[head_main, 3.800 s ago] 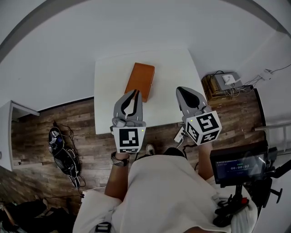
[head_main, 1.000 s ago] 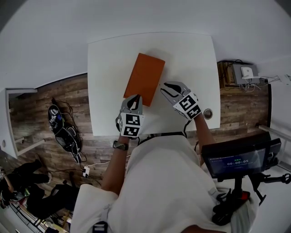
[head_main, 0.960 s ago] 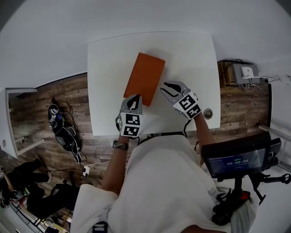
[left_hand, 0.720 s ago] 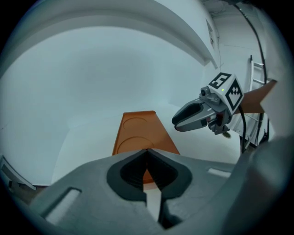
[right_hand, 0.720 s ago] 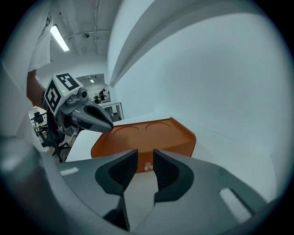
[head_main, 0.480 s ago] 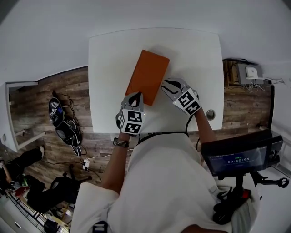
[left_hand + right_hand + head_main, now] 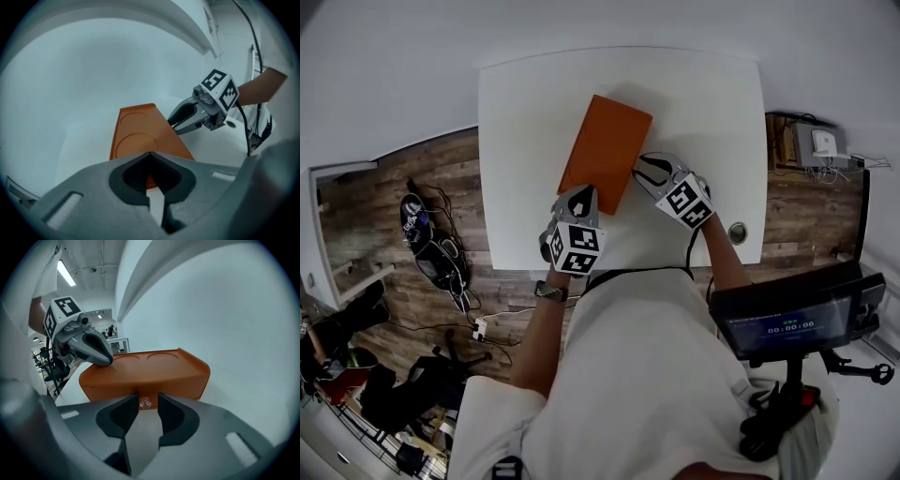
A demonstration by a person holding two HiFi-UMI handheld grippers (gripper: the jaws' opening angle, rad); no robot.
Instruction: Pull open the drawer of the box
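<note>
An orange box (image 7: 605, 150) lies slantwise on the white table (image 7: 525, 122). Its long side faces the right gripper view, with a small clear drawer knob (image 7: 145, 402) at the middle. My right gripper (image 7: 148, 397) stands open at that side; its jaws have just been opening, and the knob sits between the pads untouched. In the head view the right gripper (image 7: 642, 171) is at the box's right edge. My left gripper (image 7: 581, 195) is shut, its tips (image 7: 150, 155) resting on the box's (image 7: 138, 131) near end, also seen pressing on the box top (image 7: 101, 357).
A round cable hole (image 7: 737, 232) is in the table near its front right corner. A screen on a stand (image 7: 787, 319) is at my right. Cables and gear (image 7: 431, 262) lie on the wood floor at left. A low cabinet with devices (image 7: 816, 141) stands right of the table.
My right gripper has come down and in against the box's long side. The left gripper has stayed at the box's near end.
</note>
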